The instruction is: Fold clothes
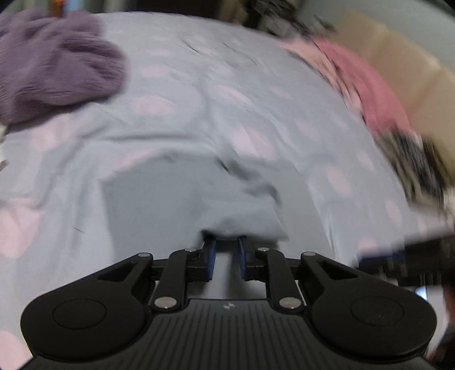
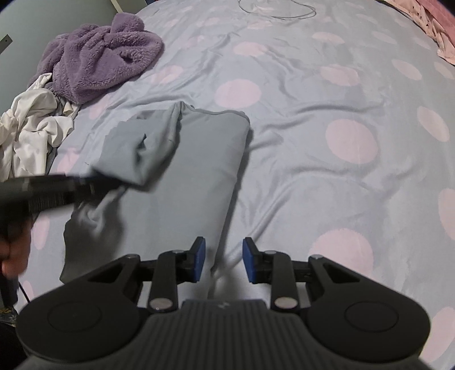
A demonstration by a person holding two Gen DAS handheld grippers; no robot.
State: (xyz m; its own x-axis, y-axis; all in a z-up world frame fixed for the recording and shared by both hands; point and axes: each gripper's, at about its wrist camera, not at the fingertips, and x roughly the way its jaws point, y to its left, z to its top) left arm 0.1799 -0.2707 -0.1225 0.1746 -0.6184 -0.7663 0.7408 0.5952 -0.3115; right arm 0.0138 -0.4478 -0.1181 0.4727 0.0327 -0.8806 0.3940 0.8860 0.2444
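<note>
A pale blue garment (image 2: 199, 159) lies partly folded on the dotted bedsheet (image 2: 341, 113). My left gripper (image 1: 227, 242) is shut on a flap of it, and the cloth (image 1: 170, 199) drapes over the blue fingertips. In the right wrist view that gripper (image 2: 93, 185) is a dark blur at the left, holding the flap lifted over the garment's left half. My right gripper (image 2: 223, 247) hovers over the garment's near right edge. Its blue pads (image 2: 199, 256) stand apart, and I see no cloth pinched between them. The left wrist view is smeared by motion.
A purple fleece heap (image 2: 105, 57) and crumpled white cloth (image 2: 34, 131) sit at the bed's far left. Pink clothing (image 2: 443, 28) lies at the far right edge and a thin cable (image 2: 278, 11) at the top. A hand (image 2: 14, 256) grips the left tool.
</note>
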